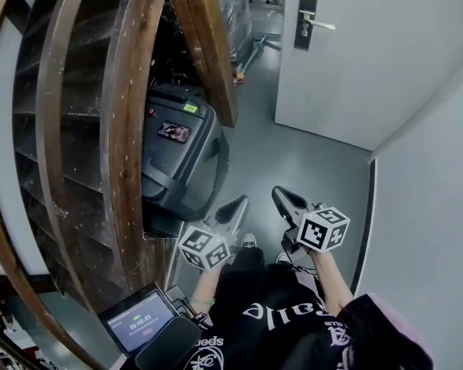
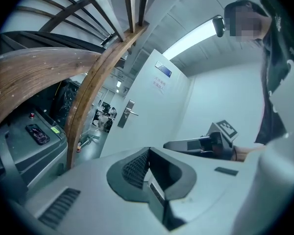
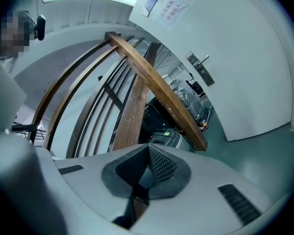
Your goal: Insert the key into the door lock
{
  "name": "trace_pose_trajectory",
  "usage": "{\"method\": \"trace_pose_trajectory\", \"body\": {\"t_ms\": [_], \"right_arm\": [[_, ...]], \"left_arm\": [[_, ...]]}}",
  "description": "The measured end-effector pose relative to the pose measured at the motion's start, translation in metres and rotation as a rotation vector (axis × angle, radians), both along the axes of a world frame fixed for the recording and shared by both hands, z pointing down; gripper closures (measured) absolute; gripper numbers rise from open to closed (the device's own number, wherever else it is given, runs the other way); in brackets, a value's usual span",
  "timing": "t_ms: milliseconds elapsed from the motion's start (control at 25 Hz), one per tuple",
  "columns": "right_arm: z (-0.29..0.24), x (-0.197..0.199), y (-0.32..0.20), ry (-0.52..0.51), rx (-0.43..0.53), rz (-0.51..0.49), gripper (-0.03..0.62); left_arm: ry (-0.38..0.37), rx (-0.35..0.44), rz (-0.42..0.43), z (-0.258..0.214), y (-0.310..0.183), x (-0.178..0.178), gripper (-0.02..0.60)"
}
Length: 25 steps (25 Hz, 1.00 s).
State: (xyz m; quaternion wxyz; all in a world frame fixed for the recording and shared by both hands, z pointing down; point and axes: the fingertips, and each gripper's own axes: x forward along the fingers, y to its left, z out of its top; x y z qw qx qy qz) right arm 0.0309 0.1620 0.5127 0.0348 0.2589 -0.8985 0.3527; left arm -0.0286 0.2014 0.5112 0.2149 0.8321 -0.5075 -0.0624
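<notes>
Currently left gripper (image 1: 233, 209) and right gripper (image 1: 284, 200) both pinched closed, no key visible. Door lock (image 1: 305, 28) well ahead, up-right, at left edge of the door (image 1: 386, 60); right gripper nearer.

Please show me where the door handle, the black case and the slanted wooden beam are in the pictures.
door handle (image 1: 320, 25), head view, middle of the lever.
black case (image 1: 187, 168), head view, on its lid.
wooden beam (image 1: 212, 52), head view, middle of its length.
</notes>
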Motion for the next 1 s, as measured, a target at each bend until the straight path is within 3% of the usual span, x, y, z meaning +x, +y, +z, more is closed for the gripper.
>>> {"method": "trace_pose_trajectory", "body": {"t_ms": [280, 560, 1000], "right_arm": [[0.002, 0.065, 0.033, 0.001, 0.001, -0.025, 0.577], [0.002, 0.108, 0.059, 0.01, 0.014, -0.047, 0.577], [-0.005, 0.137, 0.077, -0.017, 0.043, -0.056, 0.577]], "left_arm": [[-0.002, -0.021, -0.008, 0.006, 0.033, 0.069, 0.577], [0.007, -0.051, -0.021, 0.014, 0.067, 0.116, 0.577], [-0.014, -0.014, -0.035, 0.009, 0.08, 0.139, 0.577]]}}
